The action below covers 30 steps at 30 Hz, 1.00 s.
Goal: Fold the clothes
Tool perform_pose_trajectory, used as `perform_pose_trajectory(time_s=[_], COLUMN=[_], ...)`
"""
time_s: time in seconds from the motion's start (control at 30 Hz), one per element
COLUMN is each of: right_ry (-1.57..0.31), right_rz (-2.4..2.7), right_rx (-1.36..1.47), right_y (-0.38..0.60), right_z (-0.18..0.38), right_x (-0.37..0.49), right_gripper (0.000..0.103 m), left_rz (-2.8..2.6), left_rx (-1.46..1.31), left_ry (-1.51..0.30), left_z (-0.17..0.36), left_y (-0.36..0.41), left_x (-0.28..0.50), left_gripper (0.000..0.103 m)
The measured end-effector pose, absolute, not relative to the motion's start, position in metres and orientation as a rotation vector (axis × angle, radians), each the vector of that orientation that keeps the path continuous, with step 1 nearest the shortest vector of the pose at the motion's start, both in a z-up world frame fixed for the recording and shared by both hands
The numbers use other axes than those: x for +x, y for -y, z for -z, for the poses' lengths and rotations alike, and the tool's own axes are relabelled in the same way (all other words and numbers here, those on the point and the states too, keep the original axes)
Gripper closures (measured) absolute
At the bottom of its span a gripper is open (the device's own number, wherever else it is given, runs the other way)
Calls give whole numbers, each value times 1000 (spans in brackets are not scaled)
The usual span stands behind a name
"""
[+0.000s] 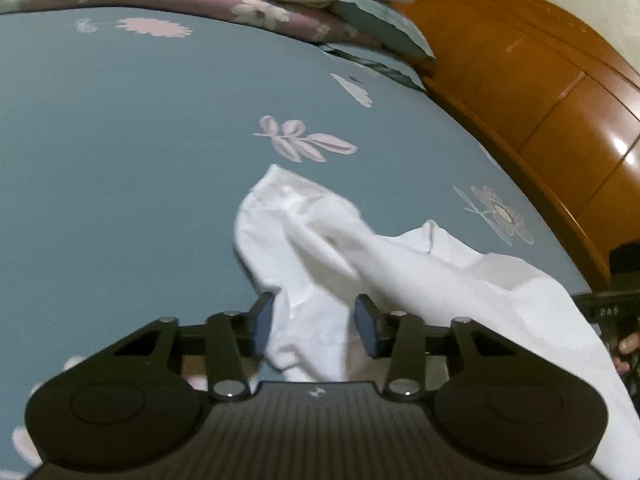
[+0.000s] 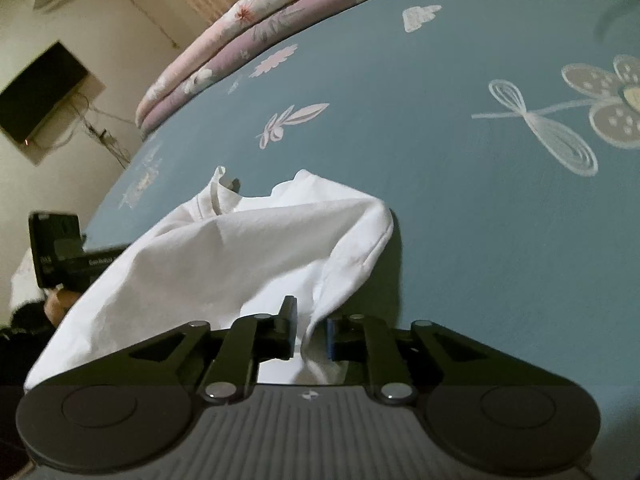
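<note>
Holding a white garment between your two grippers, you have it draped over the blue floral bedsheet. Your left gripper has its jaws spread, with cloth bunched between and ahead of them. Your right gripper has its jaws nearly together, pinching a fold of the garment, which spreads forward and to its left.

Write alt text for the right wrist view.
A crumpled white cotton garment lies on a blue floral bedsheet, a fold of it between the slightly parted fingers of the right gripper. Folded pink and purple floral quilts lie at the bed's far edge, and the other black handheld gripper shows at left.
</note>
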State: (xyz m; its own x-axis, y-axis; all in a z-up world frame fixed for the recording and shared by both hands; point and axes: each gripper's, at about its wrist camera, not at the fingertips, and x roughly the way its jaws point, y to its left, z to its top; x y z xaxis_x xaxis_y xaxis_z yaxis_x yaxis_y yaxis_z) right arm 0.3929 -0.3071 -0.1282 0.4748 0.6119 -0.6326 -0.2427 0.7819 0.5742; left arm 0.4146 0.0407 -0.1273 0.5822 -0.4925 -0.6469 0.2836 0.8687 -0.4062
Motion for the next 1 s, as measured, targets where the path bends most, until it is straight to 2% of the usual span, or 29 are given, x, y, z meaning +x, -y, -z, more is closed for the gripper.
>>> perform_pose_trajectory(time_s=[0.23, 0.27, 0.3, 0.33, 0.4, 1.0], right_ry=[-925, -921, -919, -919, -911, -746], right_rz=[-537, -529, -517, -504, -483, -263], right_rx=[528, 525, 505, 476, 410, -138], right_y=[309, 308, 306, 304, 298, 276], right_z=[140, 140, 138, 136, 130, 48], right_x=[380, 380, 379, 378, 376, 427], right_gripper=[85, 88, 94, 98, 101, 102], left_rz=[396, 387, 380, 370, 350, 220], left_rx=[-223, -215, -208, -197, -169, 90], left_ry=[-813, -817, -825, -835, -829, -702], left_z=[129, 129, 128, 128, 124, 44], left_y=[-35, -31, -28, -26, -24, -40], left_x=[416, 419, 420, 421, 416, 422], left_gripper=[67, 69, 84, 91, 98, 99])
